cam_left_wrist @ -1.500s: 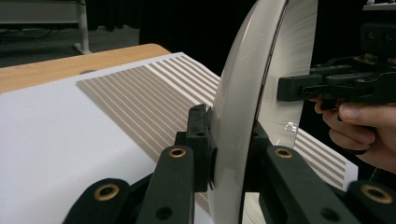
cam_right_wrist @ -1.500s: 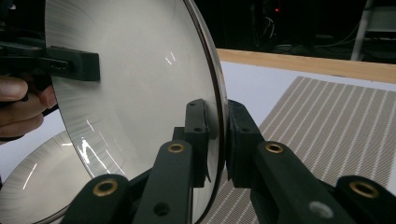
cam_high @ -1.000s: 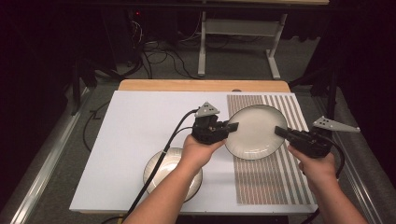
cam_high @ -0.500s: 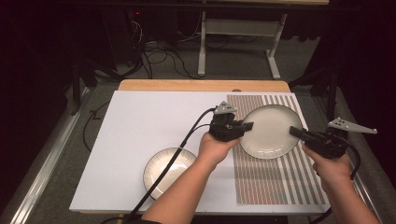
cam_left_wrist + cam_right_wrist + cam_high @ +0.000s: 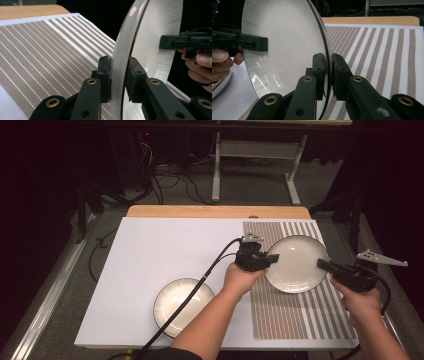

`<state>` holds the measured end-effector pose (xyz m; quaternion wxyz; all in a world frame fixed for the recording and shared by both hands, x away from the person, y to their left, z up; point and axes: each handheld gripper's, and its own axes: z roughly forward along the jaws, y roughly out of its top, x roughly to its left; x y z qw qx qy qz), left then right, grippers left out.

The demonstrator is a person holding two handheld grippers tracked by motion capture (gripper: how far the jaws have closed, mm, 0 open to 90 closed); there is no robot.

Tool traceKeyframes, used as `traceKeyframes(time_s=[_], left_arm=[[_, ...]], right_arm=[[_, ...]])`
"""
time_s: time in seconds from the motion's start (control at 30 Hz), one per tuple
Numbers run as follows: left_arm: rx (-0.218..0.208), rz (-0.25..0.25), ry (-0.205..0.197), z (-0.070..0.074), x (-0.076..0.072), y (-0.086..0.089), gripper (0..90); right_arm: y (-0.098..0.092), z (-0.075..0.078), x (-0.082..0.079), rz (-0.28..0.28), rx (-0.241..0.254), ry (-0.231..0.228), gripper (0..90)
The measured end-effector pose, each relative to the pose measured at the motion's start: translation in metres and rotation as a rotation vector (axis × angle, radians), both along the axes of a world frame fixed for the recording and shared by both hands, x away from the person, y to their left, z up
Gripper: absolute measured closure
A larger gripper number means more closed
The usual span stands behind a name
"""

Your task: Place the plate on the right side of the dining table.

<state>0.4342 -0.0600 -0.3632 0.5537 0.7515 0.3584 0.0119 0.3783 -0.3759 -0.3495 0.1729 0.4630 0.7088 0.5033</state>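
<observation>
left gripper (image 5: pixel 270 260) pinches the left rim of the plate (image 5: pixel 297 262); right gripper (image 5: pixel 322 265) pinches the opposite rim, both w/ jaws pressed on it; plate is over the striped mat (image 5: pixel 300 315) at right side of the table (image 5: pixel 165 250); a second plate (image 5: pixel 176 306) lies on the white part, near the left forearm.
</observation>
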Motion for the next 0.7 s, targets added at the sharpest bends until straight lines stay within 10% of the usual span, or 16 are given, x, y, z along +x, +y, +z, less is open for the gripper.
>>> traceKeyframes(time_s=[0.7], left_arm=[[0.032,0.041,0.066,-0.029,0.015,-0.016,72.5]], right_arm=[[-0.010,-0.025,0.016,-0.030,-0.003,0.055,85.1]])
